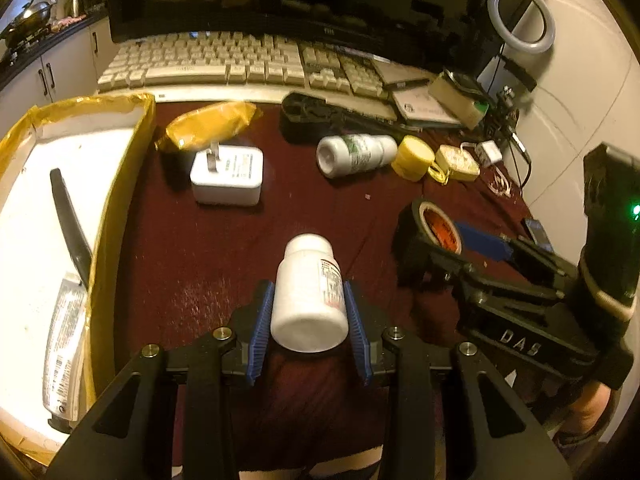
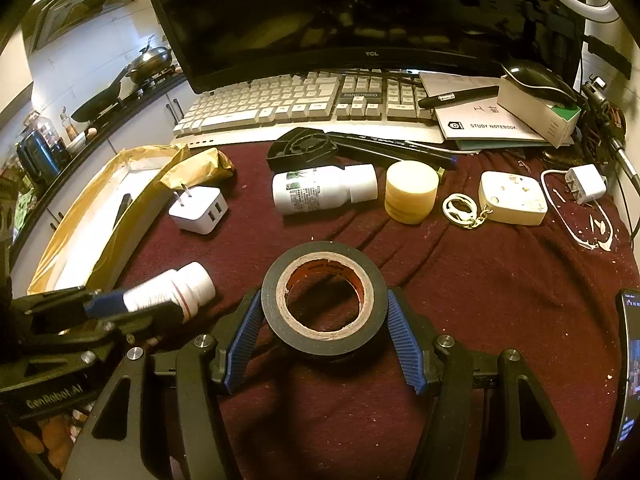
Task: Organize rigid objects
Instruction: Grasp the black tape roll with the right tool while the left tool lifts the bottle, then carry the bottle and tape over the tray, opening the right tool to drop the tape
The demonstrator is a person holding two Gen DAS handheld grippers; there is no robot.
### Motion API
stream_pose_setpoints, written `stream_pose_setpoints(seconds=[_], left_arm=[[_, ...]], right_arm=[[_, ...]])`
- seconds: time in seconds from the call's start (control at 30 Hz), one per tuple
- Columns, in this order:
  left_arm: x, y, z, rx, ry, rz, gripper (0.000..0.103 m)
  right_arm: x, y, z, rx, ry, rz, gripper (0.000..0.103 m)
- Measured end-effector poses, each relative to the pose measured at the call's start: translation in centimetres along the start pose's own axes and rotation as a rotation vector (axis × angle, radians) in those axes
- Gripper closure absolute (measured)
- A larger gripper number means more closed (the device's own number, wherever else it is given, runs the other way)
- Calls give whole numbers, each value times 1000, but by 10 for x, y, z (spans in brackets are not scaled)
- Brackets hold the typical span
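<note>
My left gripper [image 1: 308, 312] is shut on a white pill bottle [image 1: 310, 292] with a red-printed label, held over the maroon cloth; the bottle also shows in the right wrist view [image 2: 168, 294]. My right gripper [image 2: 322, 320] is shut on a roll of black tape [image 2: 322, 294], which also shows in the left wrist view [image 1: 434, 226]. A yellow-edged white box [image 1: 60, 184] lies to the left, holding a black tool [image 1: 70, 220] and a tube [image 1: 64, 344]. On the cloth lie a white charger [image 1: 228, 176], a second white bottle [image 1: 356, 154] and a yellow jar [image 1: 414, 158].
A keyboard [image 2: 304, 100] and dark monitor [image 2: 360, 16] stand behind the cloth. A black fan-shaped tool [image 2: 304, 148], notebooks [image 2: 484, 120], a mouse [image 2: 536, 76], a white socket with keyring [image 2: 512, 198], a plug [image 2: 586, 184] and a phone [image 2: 630, 360] lie to the right.
</note>
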State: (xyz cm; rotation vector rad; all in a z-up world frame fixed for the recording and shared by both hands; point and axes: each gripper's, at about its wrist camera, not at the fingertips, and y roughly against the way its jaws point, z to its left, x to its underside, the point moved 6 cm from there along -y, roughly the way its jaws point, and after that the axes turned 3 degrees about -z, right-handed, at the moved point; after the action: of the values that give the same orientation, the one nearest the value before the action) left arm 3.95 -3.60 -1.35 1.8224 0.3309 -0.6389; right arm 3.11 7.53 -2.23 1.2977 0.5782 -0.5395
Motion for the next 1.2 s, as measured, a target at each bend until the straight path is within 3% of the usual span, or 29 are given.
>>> stream_pose_setpoints(seconds=[0.6, 1.2], left_arm=[[7, -8, -5, -32, -42, 43, 69], [-12, 27, 0, -10, -18, -77, 70]], right_arm=[[-1, 0, 0, -12, -5, 0, 46], [-2, 1, 6, -6, 8, -4, 46]])
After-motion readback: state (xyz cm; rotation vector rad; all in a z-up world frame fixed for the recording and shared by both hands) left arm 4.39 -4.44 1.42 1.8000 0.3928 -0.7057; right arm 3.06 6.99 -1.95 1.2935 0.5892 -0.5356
